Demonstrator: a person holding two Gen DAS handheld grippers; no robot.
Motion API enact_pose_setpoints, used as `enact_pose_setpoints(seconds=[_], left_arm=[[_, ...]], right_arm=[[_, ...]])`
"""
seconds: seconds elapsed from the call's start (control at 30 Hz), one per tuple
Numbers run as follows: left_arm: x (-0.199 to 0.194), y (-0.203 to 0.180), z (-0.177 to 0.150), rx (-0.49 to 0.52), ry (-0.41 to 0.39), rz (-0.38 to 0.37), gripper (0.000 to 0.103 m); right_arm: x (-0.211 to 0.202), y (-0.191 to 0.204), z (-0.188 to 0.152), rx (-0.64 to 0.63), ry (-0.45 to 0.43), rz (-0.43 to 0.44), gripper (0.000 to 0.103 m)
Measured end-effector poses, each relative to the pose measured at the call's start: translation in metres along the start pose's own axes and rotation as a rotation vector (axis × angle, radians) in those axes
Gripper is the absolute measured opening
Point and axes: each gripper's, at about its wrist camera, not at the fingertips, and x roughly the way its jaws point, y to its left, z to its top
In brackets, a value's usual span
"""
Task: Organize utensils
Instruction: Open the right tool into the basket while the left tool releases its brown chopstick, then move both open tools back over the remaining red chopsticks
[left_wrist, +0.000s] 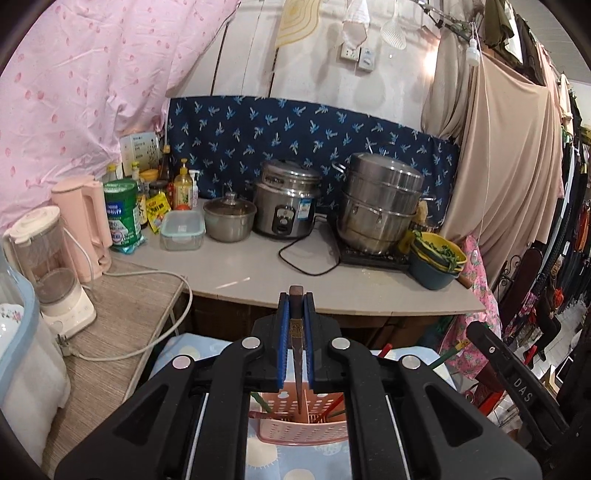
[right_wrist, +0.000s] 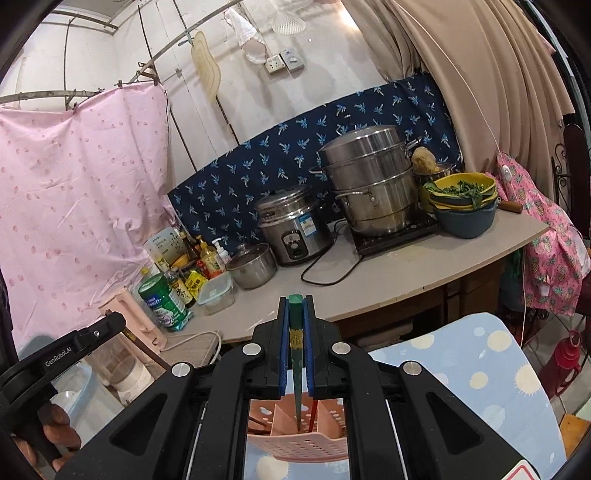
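Counter: grey worktop (left_wrist: 258, 273) at 12 o'clock of both views, against a navy leaf-print cloth (left_wrist: 295, 133).
Big pots: stacked steel steamer pot (left_wrist: 380, 203) at 1 o'clock, steel rice cooker (left_wrist: 286, 206) just left of it.
Holder: pink perforated plastic utensil basket (left_wrist: 306, 421) at 6 o'clock, on a blue dotted cloth (right_wrist: 480, 373) — coloured chopsticks stand inside.
Left gripper (left_wrist: 296, 306): blue pads clamped on a dark brown chopstick (left_wrist: 296, 354), tip down over the basket.
Right gripper (right_wrist: 295, 314): pads clamped on a green chopstick (right_wrist: 296, 354) — tip at the basket's compartments.
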Motion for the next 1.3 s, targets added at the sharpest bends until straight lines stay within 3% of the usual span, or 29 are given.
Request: enact_pose_setpoints(seconds=[0.5, 0.57, 0.9, 1.3], left_arm=[[0.038, 0.007, -0.039, 0.002, 0.105, 0.036, 0.007], [0.037, 0.006, -0.042, 0.012, 0.107, 0.046, 0.007], [0.018, 0.003, -0.046, 0.03, 0.094, 0.068, 0.011], [-0.039, -0.001, -0.065, 0.061, 0.094, 0.068, 0.011]], right_arm=[[0.038, -0.008, -0.045, -0.021, 0.13, -0.042, 0.007], [0.038, -0.009, -0.046, -0.02, 0.135, -0.039, 0.011], [0.01, -0.007, -0.042, -0.022, 0.094, -0.038, 0.016], [-0.06, 0.013, -0.062, -0.101, 0.062, -0.022, 0.021]])
